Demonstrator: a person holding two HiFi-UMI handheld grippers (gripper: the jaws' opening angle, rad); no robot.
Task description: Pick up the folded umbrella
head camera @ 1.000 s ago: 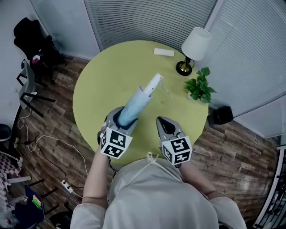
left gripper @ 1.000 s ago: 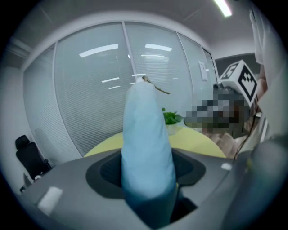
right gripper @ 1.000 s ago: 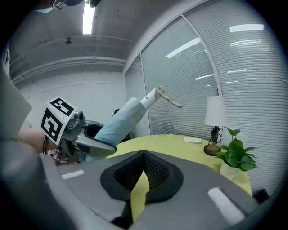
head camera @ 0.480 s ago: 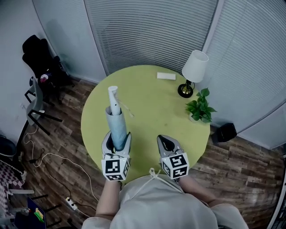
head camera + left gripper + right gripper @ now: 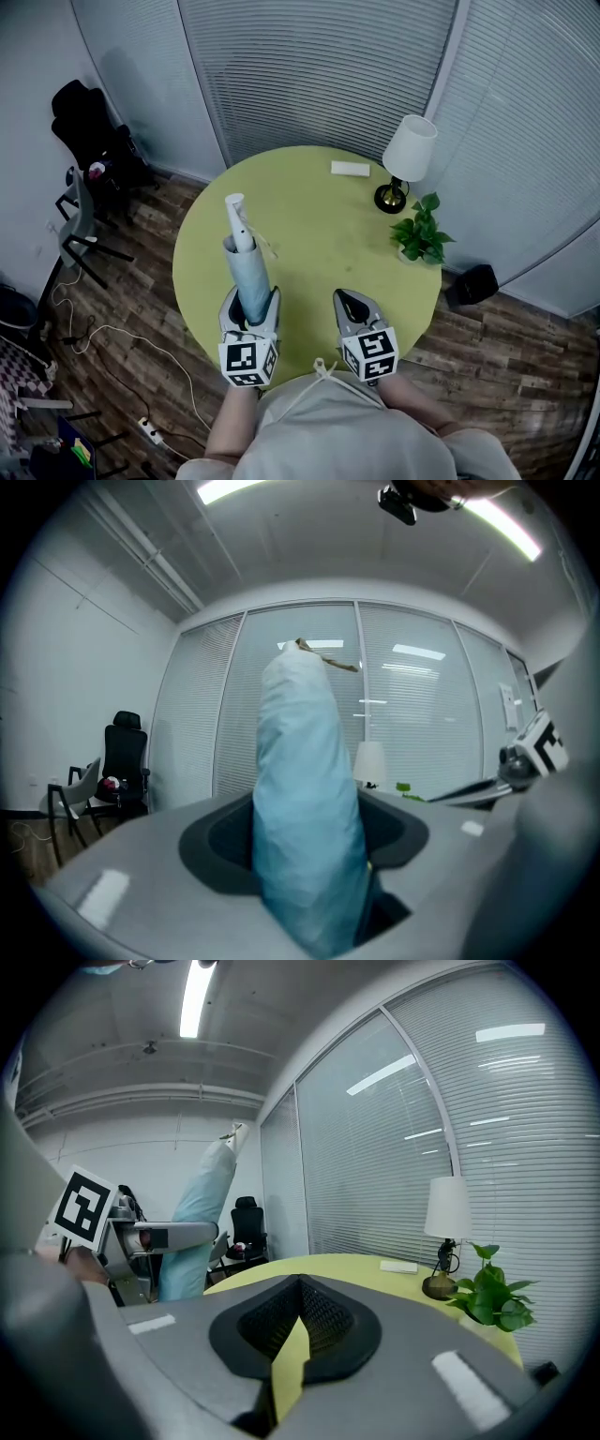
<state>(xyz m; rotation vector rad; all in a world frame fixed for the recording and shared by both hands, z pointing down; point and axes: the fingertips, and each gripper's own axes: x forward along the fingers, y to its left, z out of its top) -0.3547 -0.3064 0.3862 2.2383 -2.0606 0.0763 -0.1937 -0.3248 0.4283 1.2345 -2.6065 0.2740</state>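
The folded umbrella (image 5: 247, 274) is light blue with a white handle (image 5: 235, 216) at its top end. It stands nearly upright above the near left part of the round yellow-green table (image 5: 319, 234). My left gripper (image 5: 249, 306) is shut on its lower part; in the left gripper view the blue fabric (image 5: 305, 817) fills the gap between the jaws. My right gripper (image 5: 351, 302) hovers over the table's near edge, jaws together with nothing in them. From the right gripper view the umbrella (image 5: 197, 1213) and the left gripper (image 5: 155, 1235) show at the left.
A white-shaded lamp (image 5: 405, 155), a small potted plant (image 5: 420, 239) and a flat white box (image 5: 349, 169) sit on the table's far right side. A black office chair (image 5: 89, 131), a grey chair (image 5: 80, 220) and floor cables lie at the left. Window blinds stand behind.
The umbrella slanted forward and right over the table a second ago; my left gripper has risen and turned, so it now stands upright, handle on top. The right gripper has kept still.
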